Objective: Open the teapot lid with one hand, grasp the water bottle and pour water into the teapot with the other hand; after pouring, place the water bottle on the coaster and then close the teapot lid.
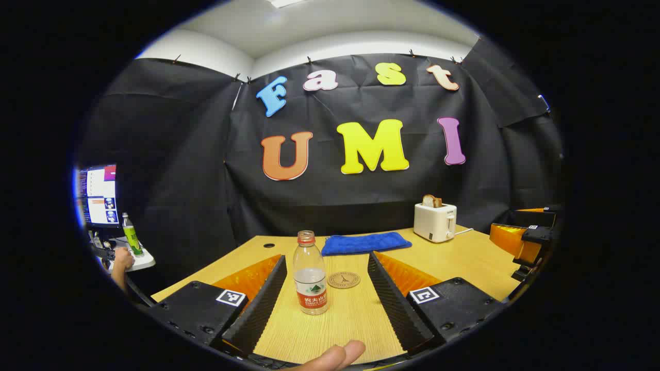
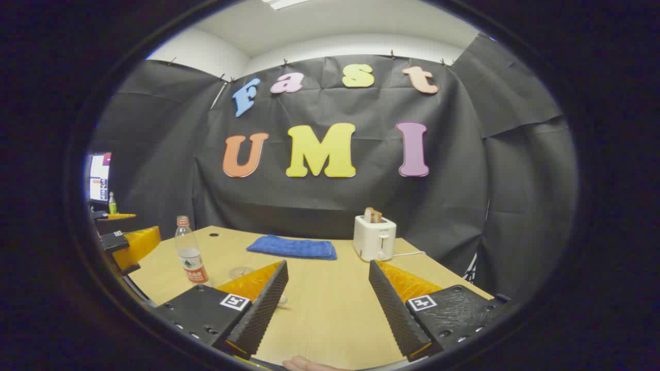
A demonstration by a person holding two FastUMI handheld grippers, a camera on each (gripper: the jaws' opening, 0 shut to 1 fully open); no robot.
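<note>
Light wood-grain table [image 1: 356, 319] fills the lower middle of both views, black wrinkled cloth wall behind. Left gripper [image 1: 326, 296] sits bottom center of the left gripper view, jaws spread wide, ribbed finger faces, holding nothing; a fingertip [image 1: 343, 354] pokes in at the bottom edge. Clear plastic water bottle [image 1: 310, 273] stands upright between those fingers in the picture but farther off, closer to the left one and touching neither; red cap, red label, partly filled. Round flat coaster [image 1: 344, 280], brownish with a printed mark, lies just right of the bottle and slightly behind it. Blue towel [image 1: 366, 242], soft and folded flat, center frame further back. White boxy toaster [image 1: 434, 221] with bread slices sticking up, right of center. Other gripper's orange and black body at the right edge. Monitor [image 1: 98, 195] and green bottle [image 1: 131, 234] at far left. Right gripper [image 2: 328, 299] in the right gripper view bottom center, also wide open, empty. Same bottle [image 2: 191, 251] at lower left there, upright on the table; a faint round clear thing just right of it, cannot tell what. Towel [image 2: 293, 247] and toaster [image 2: 375, 237] mid frame. Teapot: cannot locate it.
</note>
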